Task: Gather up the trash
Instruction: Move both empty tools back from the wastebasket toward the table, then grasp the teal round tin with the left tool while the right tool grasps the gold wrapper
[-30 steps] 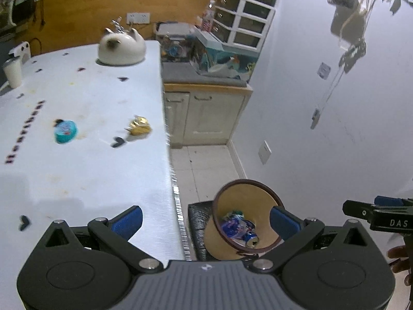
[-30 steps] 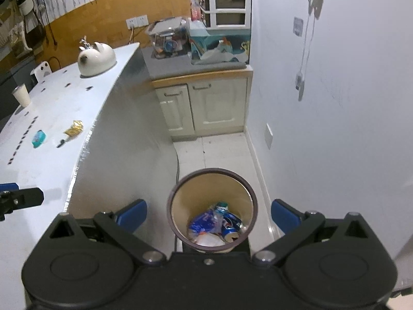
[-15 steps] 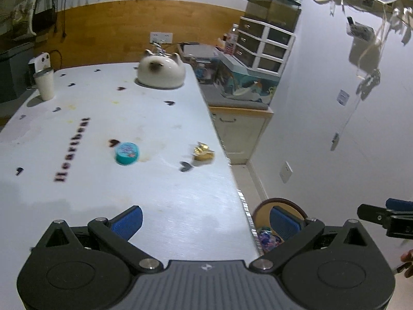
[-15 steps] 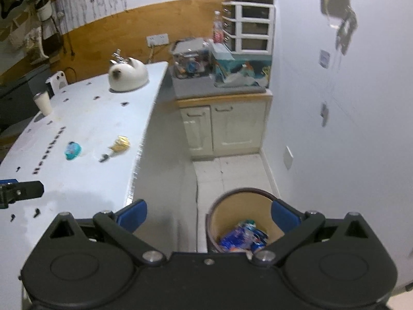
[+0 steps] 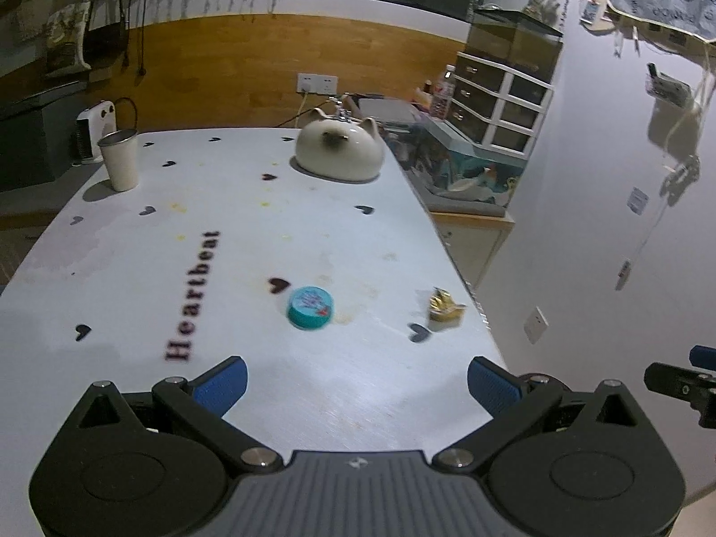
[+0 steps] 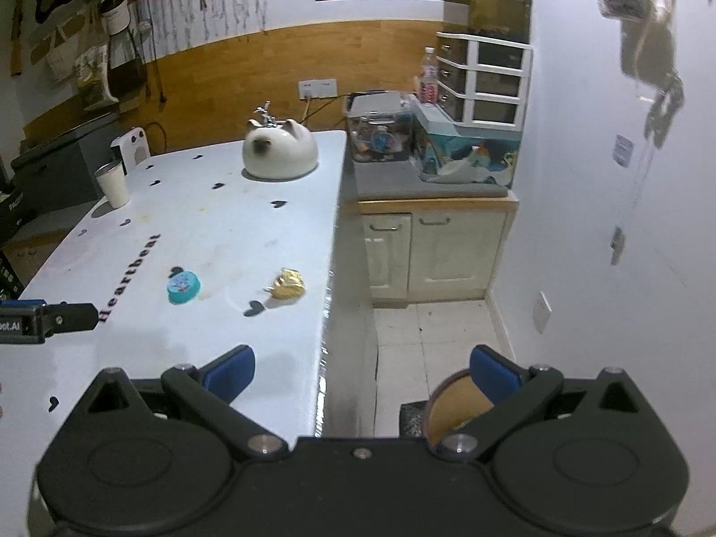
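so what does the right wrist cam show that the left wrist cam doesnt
Only the right wrist view shows the trash bin on the floor, the tiled floor and the cabinet doors. Only the left wrist view shows the right gripper's finger at its right edge. Both show the white table, teal lid, gold wrapper, cat-shaped pot and cup.

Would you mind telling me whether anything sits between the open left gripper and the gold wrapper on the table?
Nothing visible does. The left gripper is open over bare table; the gold wrapper lies ahead near the right edge. The teal lid sits apart, left of it, off the direct line.
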Tool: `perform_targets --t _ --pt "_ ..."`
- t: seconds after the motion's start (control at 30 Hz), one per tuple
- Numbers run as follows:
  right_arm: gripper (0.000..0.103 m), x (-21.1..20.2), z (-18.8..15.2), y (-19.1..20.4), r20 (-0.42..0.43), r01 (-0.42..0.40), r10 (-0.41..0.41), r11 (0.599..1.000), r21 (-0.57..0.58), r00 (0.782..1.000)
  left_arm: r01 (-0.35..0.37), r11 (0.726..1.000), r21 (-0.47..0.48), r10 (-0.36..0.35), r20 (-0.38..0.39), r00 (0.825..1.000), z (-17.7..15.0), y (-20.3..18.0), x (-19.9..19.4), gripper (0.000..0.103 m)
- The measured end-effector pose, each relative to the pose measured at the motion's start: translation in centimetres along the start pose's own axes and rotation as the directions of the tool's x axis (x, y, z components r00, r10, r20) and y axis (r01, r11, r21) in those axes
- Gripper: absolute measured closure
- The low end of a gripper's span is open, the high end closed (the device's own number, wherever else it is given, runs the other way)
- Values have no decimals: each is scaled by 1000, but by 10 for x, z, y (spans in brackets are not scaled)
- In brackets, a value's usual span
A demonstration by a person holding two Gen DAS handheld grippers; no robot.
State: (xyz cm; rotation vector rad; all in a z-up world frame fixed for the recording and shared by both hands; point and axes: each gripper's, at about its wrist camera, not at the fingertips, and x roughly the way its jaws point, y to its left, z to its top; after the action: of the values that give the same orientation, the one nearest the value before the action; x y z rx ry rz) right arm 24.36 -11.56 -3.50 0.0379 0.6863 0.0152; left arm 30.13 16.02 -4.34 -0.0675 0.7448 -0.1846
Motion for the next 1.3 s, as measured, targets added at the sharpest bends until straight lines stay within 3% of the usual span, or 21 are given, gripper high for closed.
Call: perform_targets --t 0.4,0.83,0.93,1.1,1.3 --pt "0 63 23 57 -8 -50 49 997 -67 999 -38 999 -3 38 -9 999 15 48 50 0" --pt "1 146 21 94 18 -77 85 963 -259 996 8 999 42 -8 -13 1000 13 50 122 2" --pt "13 169 20 99 -6 -82 84 952 -296 996 14 998 54 -13 -16 1000 12 49 141 9" --pt "23 204 20 103 -39 -63 53 942 -331 998 9 997 79 -7 -27 1000 10 48 167 15" --pt "39 234 22 98 -67 -51 34 957 -285 997 -16 997 78 18 -26 999 10 49 190 19"
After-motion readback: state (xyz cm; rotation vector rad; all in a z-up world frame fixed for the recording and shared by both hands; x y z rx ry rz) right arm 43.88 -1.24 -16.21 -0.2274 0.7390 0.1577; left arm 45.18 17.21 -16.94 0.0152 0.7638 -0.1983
